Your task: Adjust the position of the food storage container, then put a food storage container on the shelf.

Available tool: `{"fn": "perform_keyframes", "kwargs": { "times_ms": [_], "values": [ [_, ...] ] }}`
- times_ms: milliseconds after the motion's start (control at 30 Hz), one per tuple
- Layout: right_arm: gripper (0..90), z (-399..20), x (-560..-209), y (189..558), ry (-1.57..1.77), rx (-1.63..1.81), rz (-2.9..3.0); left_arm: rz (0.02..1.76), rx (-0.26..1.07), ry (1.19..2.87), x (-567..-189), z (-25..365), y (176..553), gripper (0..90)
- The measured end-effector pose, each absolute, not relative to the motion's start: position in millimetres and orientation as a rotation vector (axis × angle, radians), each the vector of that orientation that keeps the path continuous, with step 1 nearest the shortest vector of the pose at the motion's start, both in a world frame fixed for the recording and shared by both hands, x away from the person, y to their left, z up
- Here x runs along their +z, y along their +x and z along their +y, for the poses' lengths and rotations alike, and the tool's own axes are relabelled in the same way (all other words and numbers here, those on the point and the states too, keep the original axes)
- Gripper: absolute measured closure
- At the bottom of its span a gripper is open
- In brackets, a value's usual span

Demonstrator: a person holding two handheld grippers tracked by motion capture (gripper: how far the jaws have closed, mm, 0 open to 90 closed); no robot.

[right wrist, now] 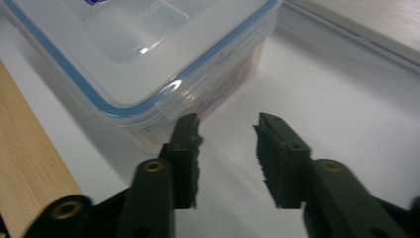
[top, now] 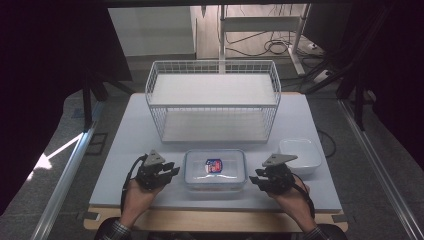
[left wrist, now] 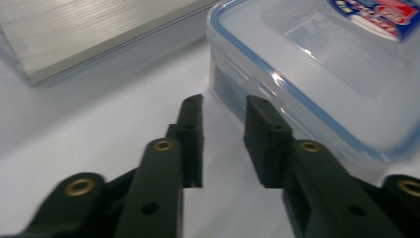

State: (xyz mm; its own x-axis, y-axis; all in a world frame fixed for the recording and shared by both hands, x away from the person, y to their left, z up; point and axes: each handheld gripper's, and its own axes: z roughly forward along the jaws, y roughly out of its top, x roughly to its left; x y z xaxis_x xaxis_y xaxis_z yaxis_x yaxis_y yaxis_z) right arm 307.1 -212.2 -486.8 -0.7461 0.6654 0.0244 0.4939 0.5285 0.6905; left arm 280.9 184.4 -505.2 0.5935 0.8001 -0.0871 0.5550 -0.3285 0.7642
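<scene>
A clear plastic container [top: 215,170] with a blue-sealed lid and a red-and-blue label sits at the front middle of the white table top [top: 135,150]. My left gripper [top: 172,170] rests just left of it, open, jaws pointing at its left side. In the left gripper view the gripper [left wrist: 225,106] holds nothing, and the container [left wrist: 322,64] lies close on the right. My right gripper [top: 254,179] stands just right of the container, also open. In the right gripper view the gripper [right wrist: 228,124] is bare, and the container's corner [right wrist: 148,49] is near its left jaw.
A white wire basket rack [top: 212,62] with two shelves stands behind the container. A white rectangular dish [top: 300,155] sits at the front right. A wooden strip [top: 215,220] runs along the table's near edge. Dark curtains flank both sides.
</scene>
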Motion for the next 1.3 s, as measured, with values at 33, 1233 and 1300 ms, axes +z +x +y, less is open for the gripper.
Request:
{"fn": "perform_keyframes", "kwargs": {
  "times_ms": [33, 1233, 1300],
  "values": [
    [56.4, -214, -487, 307, 0.975, 1.039, 2.518, 1.074, 0.398, 2.028, -505, 187, 277, 60.6],
    [7.7, -217, -480, 311, 0.93, 1.256, 2.442, 0.926, 0.45, 2.02, -504, 187, 265, 5.4],
    [7.7, -216, -480, 311, 0.926, 1.253, 2.44, 0.932, 0.445, 2.026, -502, 185, 266, 5.4]
  ]
}}
